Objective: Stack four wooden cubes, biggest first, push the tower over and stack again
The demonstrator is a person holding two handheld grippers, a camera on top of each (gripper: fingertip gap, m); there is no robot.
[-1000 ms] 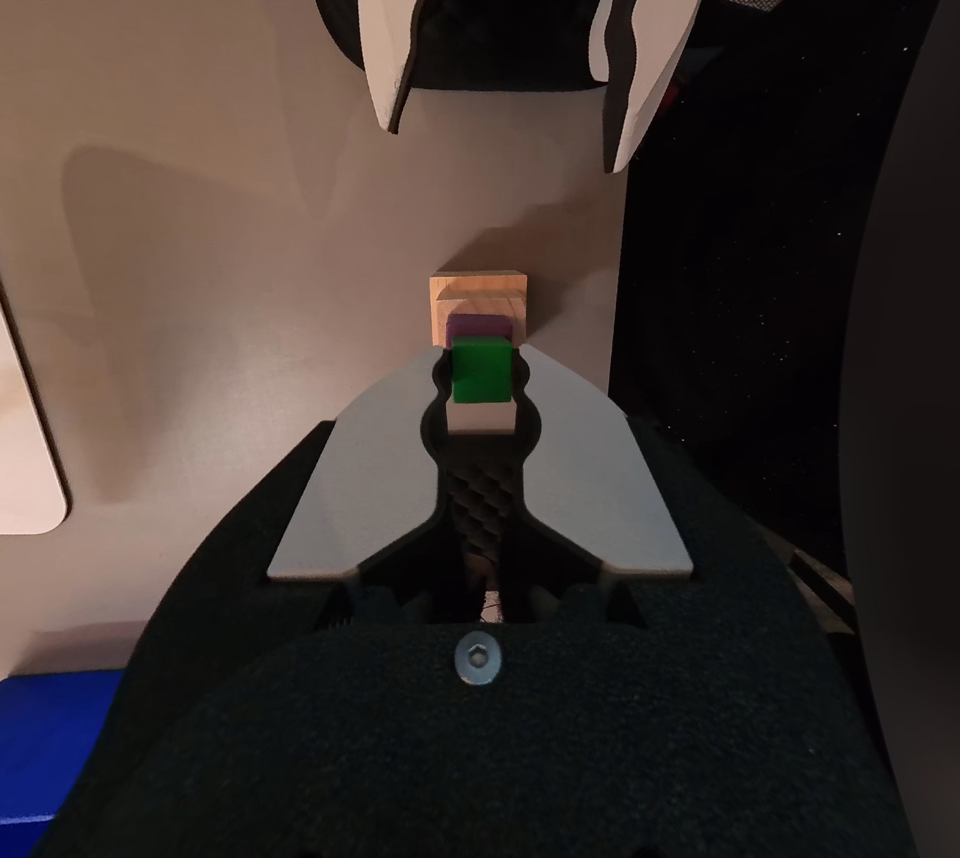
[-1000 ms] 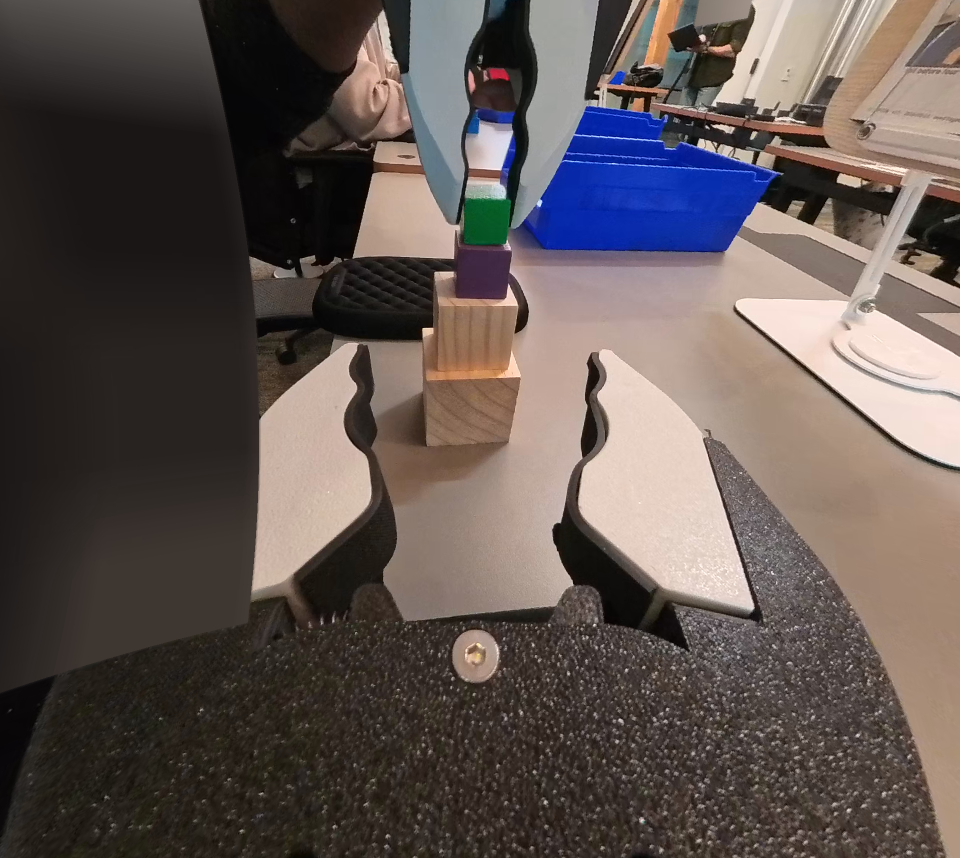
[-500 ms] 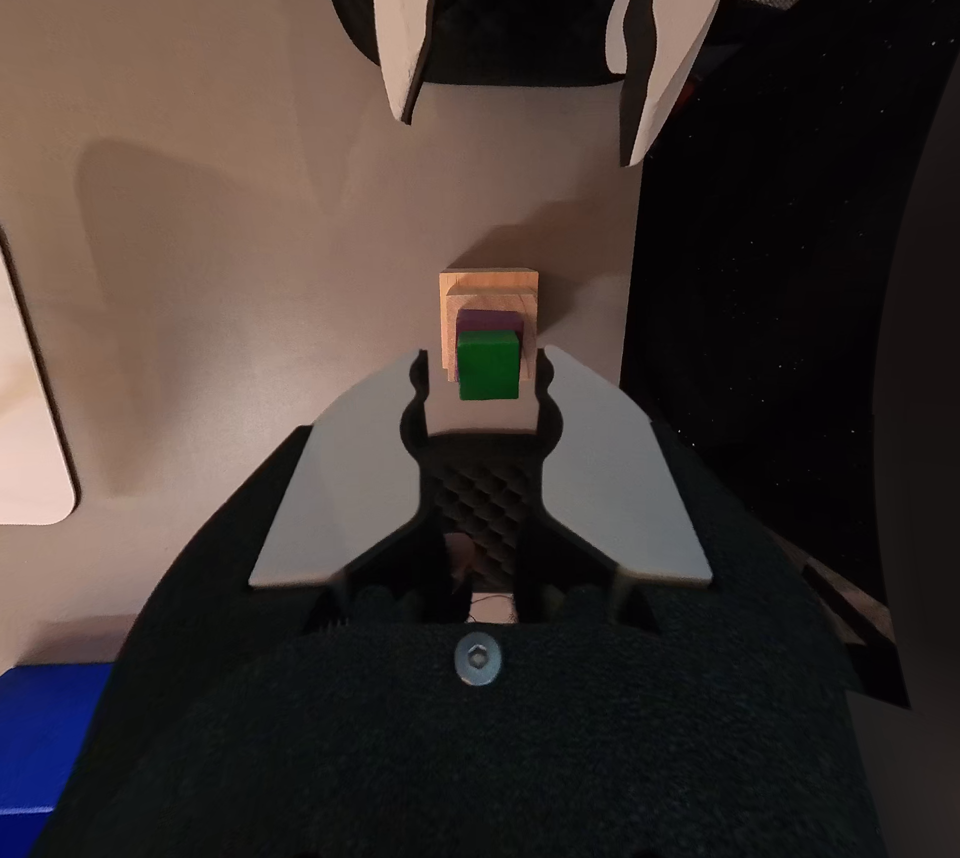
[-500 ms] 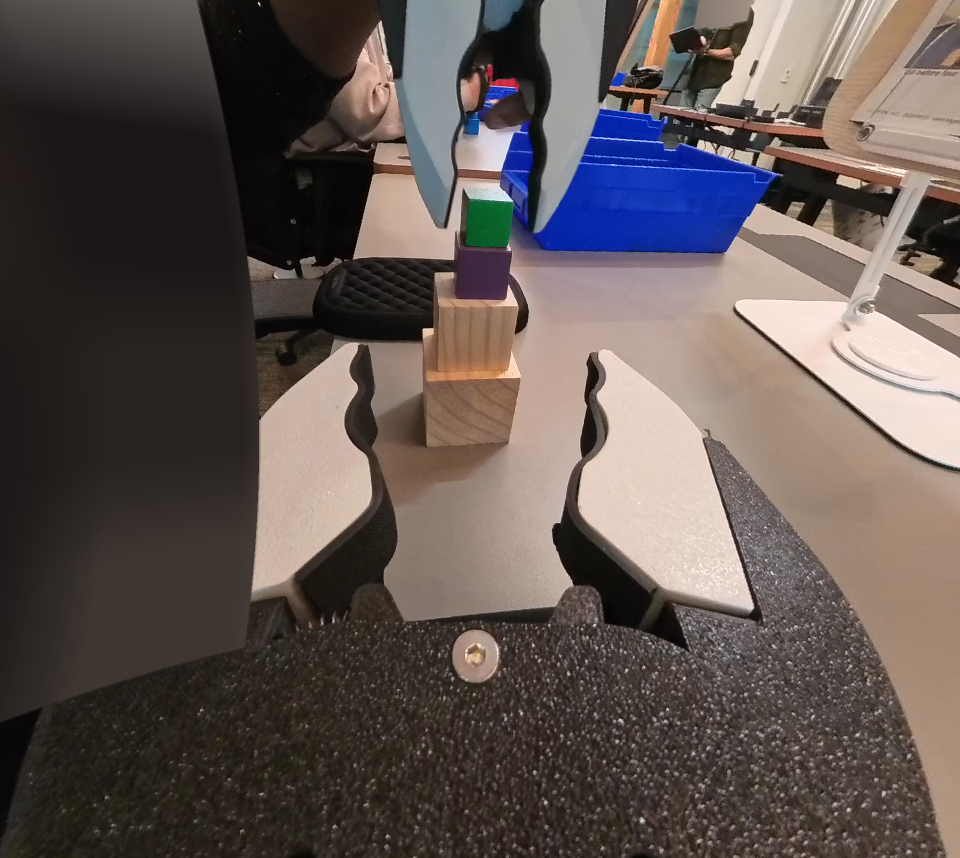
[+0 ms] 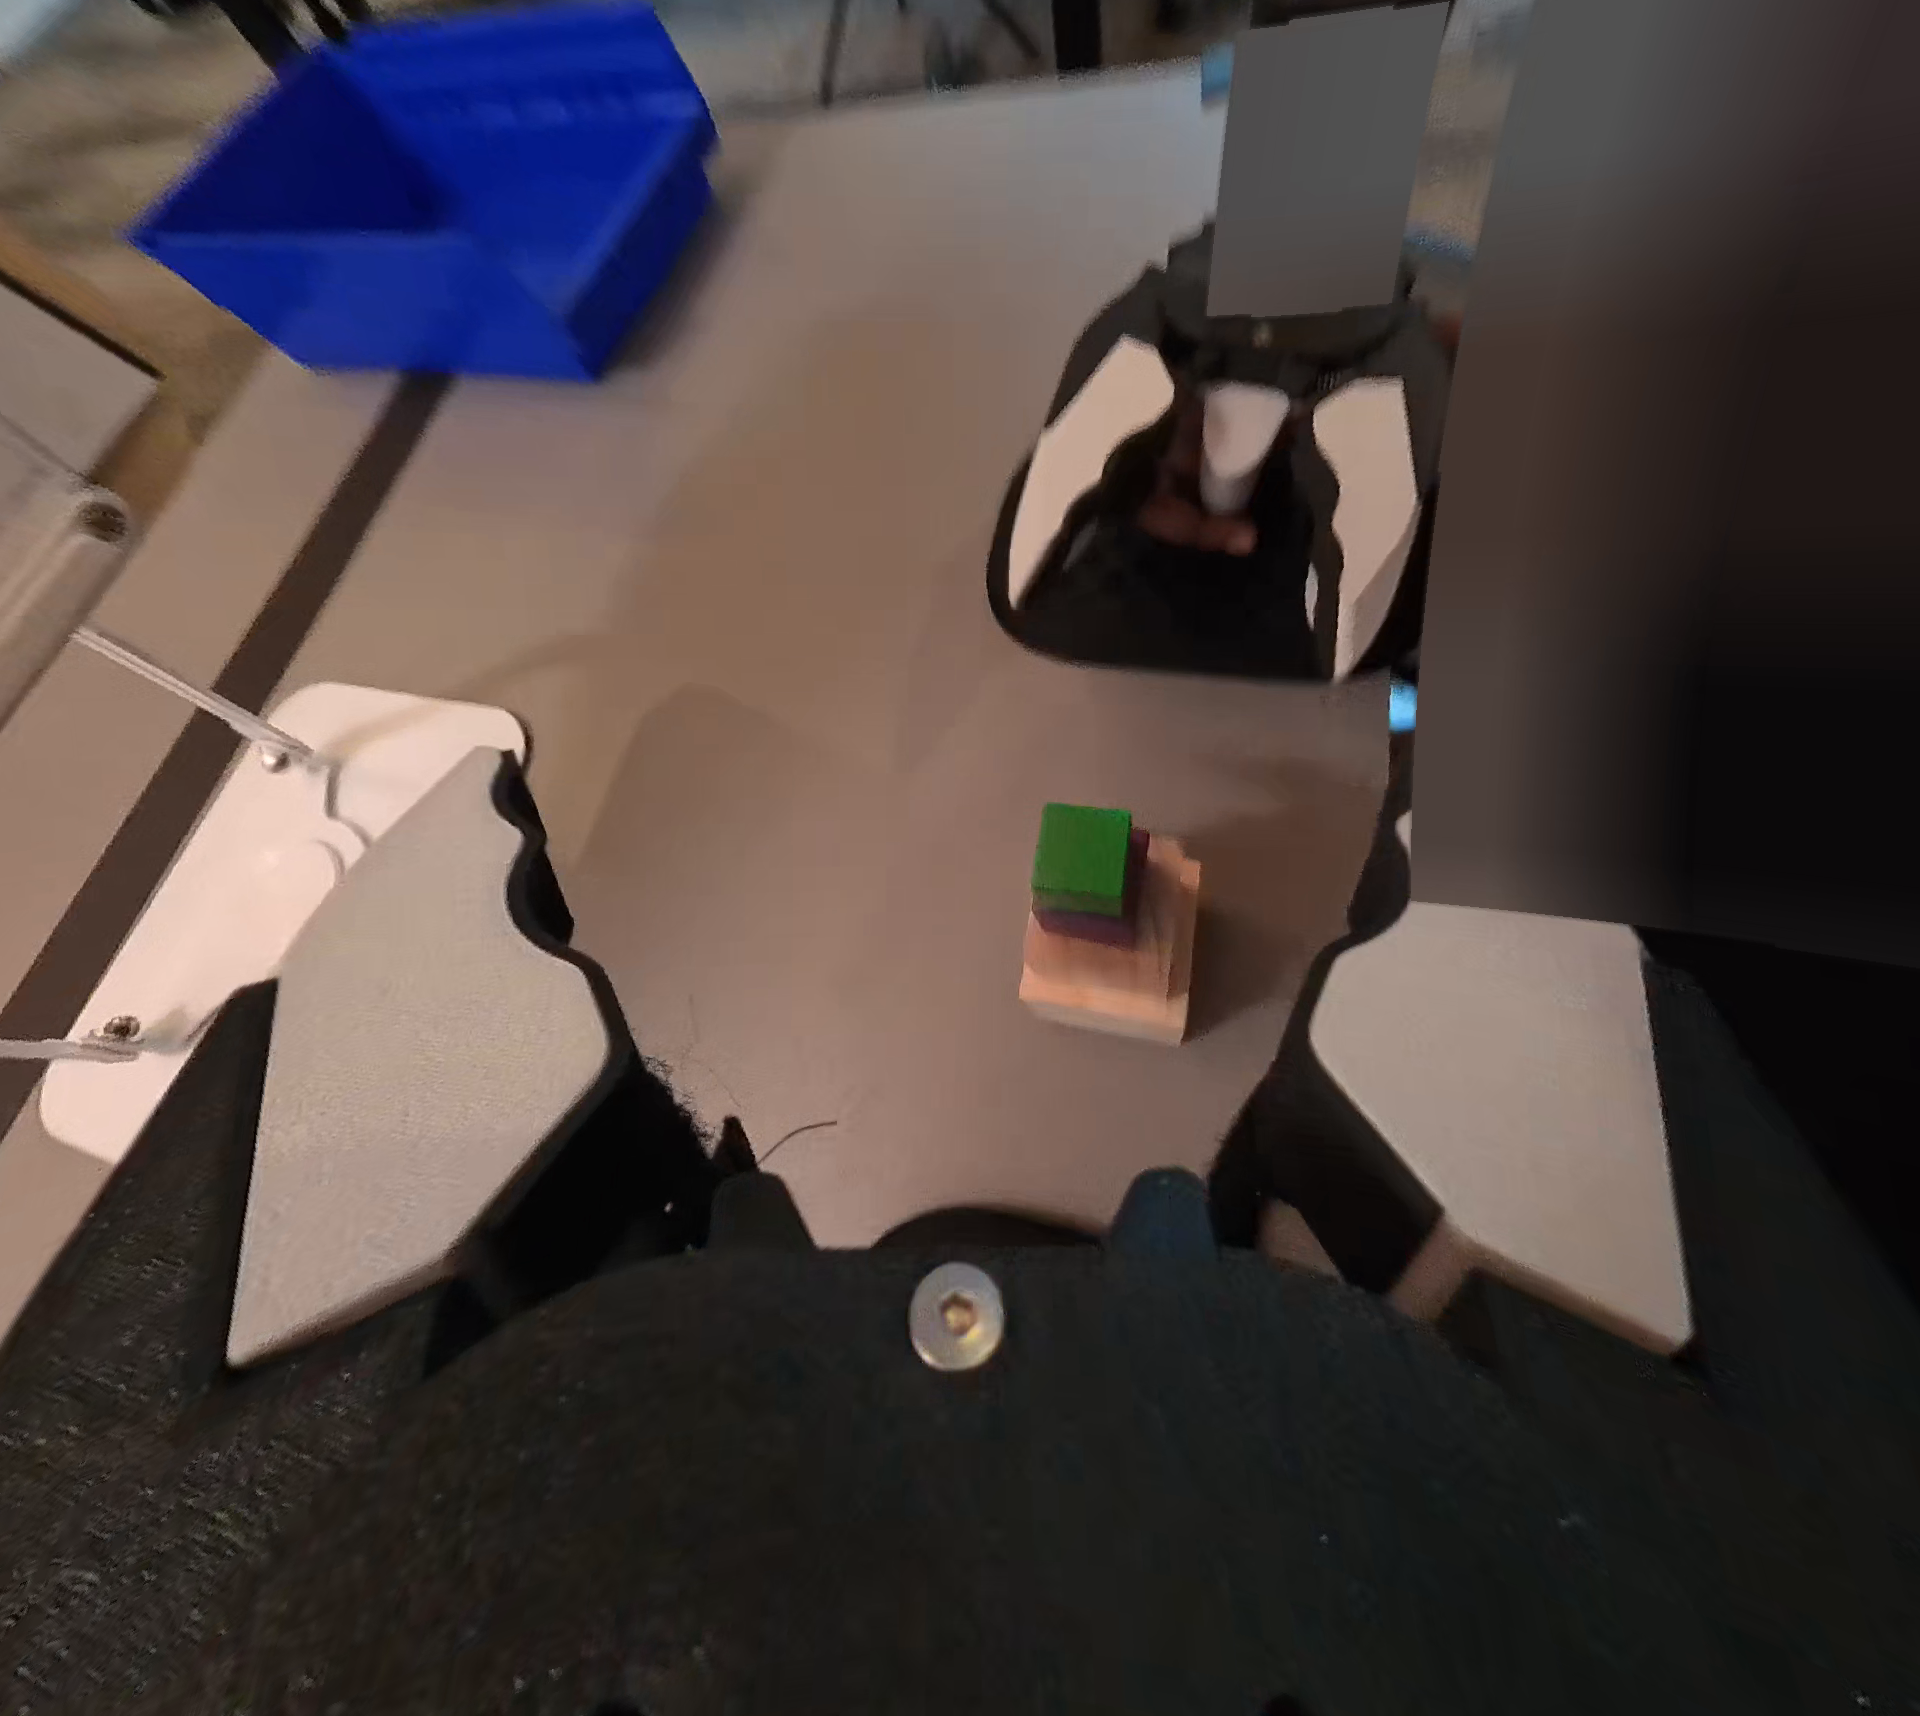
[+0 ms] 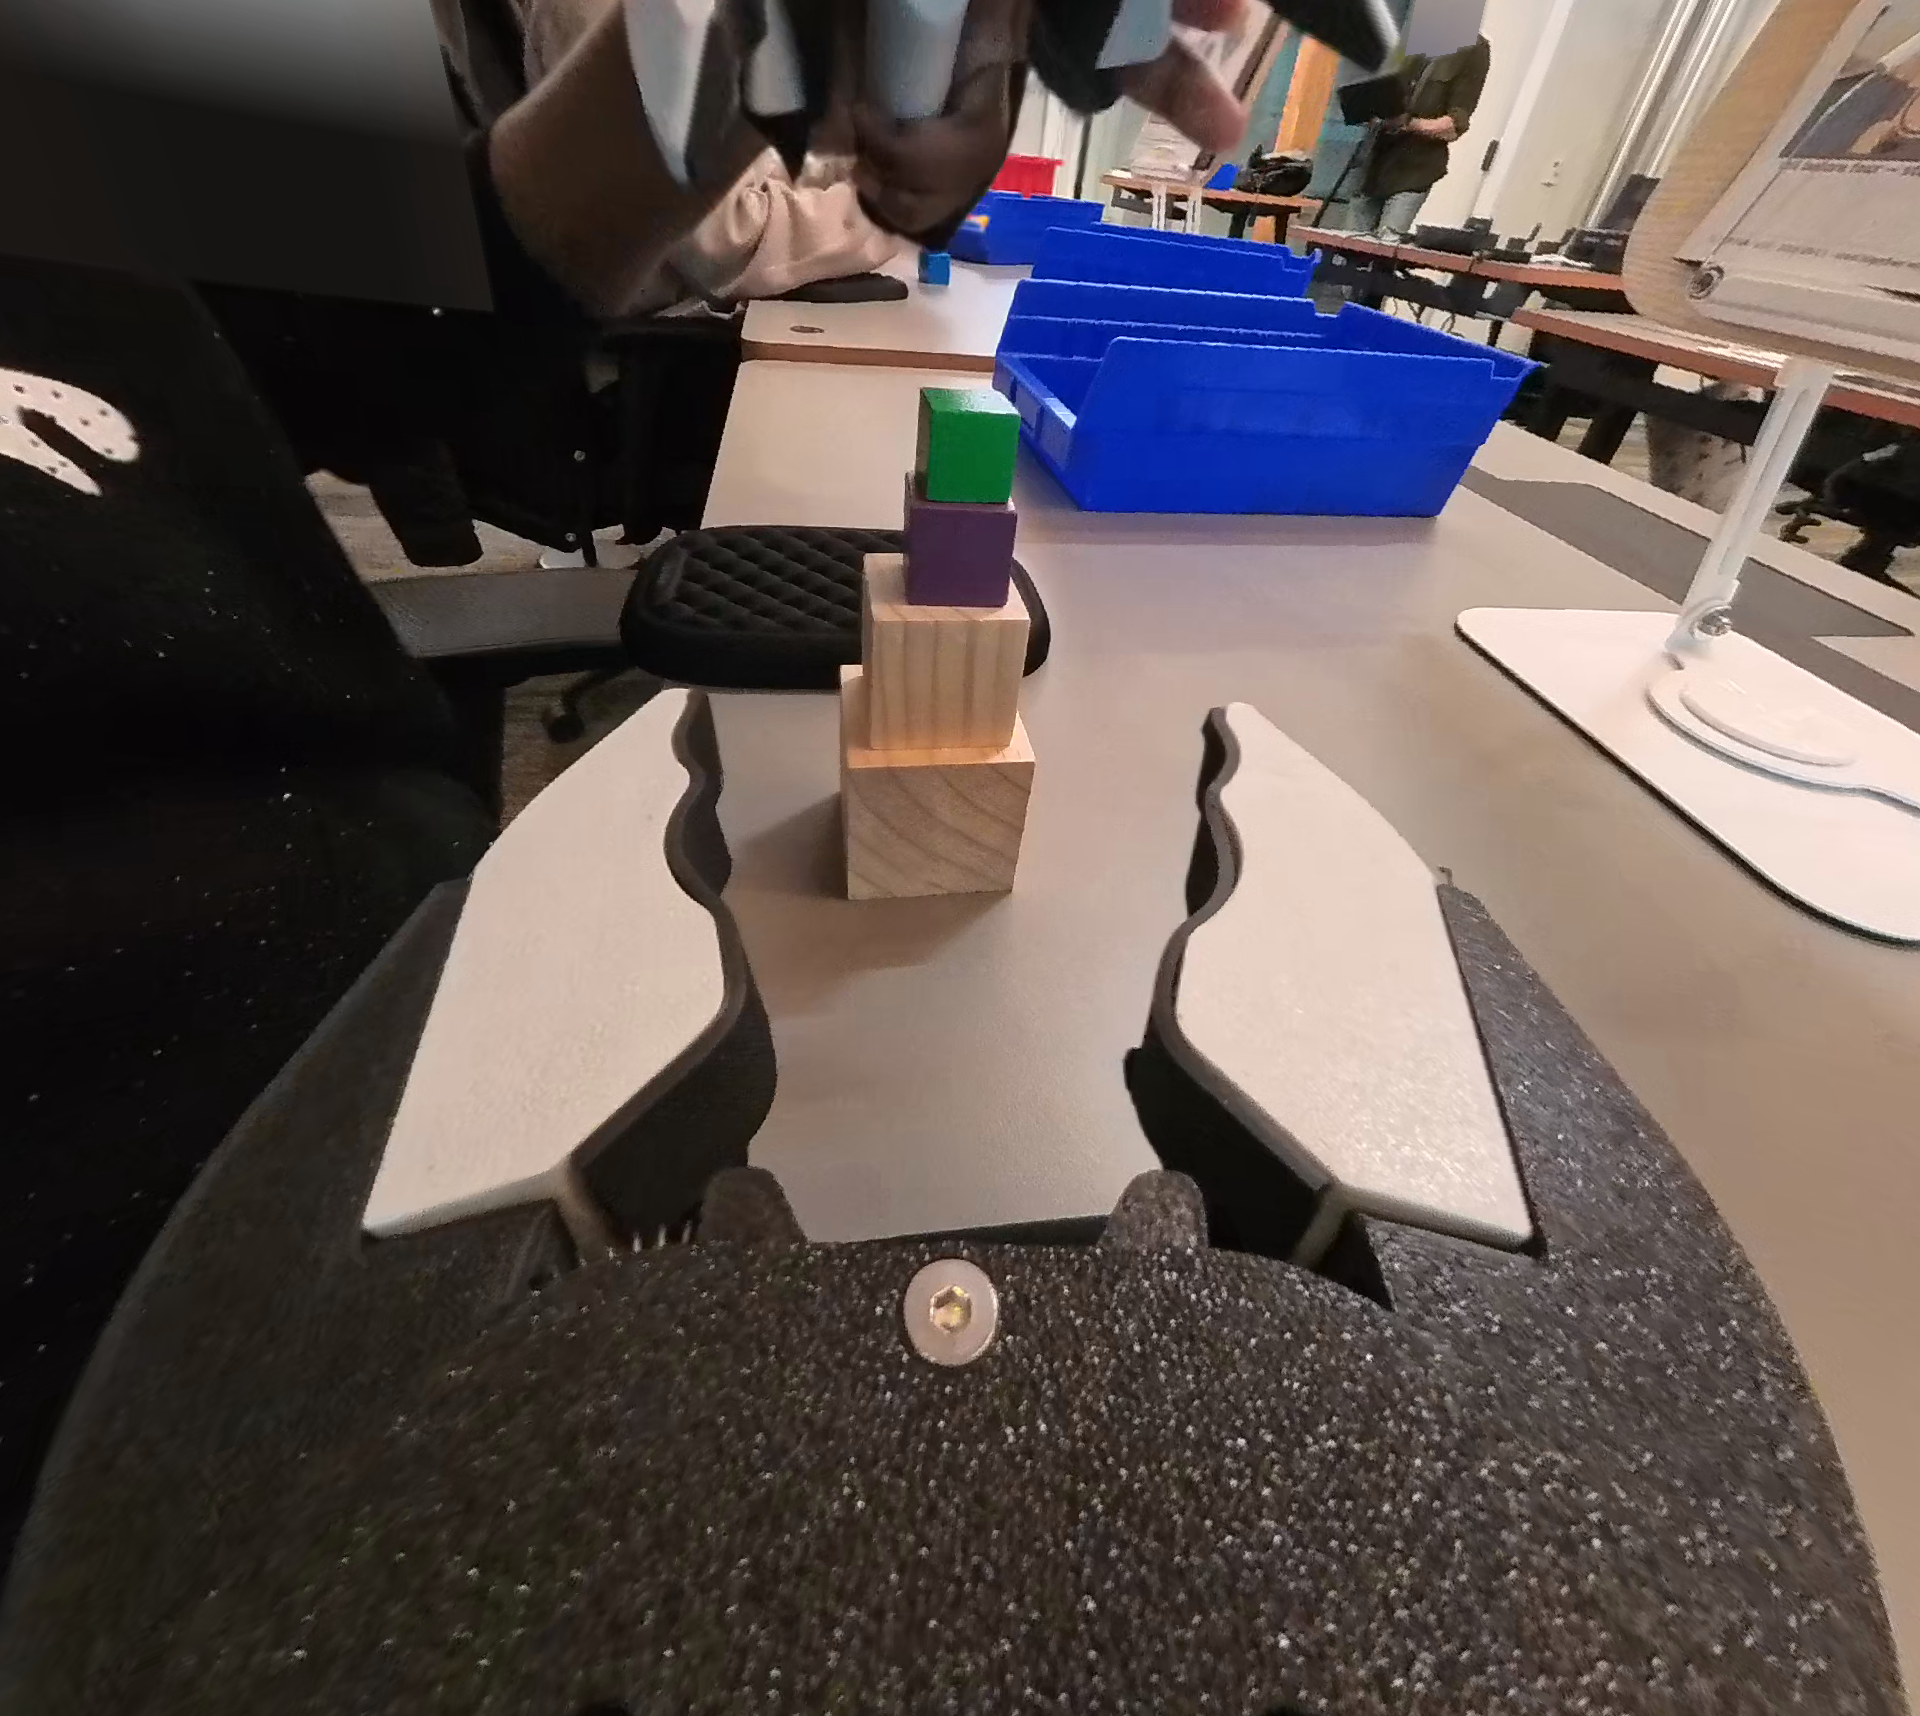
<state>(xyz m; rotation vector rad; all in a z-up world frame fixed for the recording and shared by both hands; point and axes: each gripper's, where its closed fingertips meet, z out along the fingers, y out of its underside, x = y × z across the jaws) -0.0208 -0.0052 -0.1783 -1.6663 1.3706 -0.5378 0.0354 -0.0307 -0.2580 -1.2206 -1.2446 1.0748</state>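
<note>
A stack of blocks stands on the grey table: a green block on a purple block on two wooden cubes. My right gripper is open and empty, low on the table, with the stack just ahead of its fingertips and untouched. My left gripper is wide open and empty, high above the table, with the stack and the green block below it. It shows blurred at the top of the right wrist view. The right gripper also shows in the left wrist view.
A blue bin stands behind the stack; it also shows in the left wrist view. A white stand base lies at the right. A black chair armrest sits at the table's left edge. People are in the background.
My left gripper let go of the green block on top of the purple one, opened wide, and lifted up and away. The stack stays standing. My right gripper held its place.
</note>
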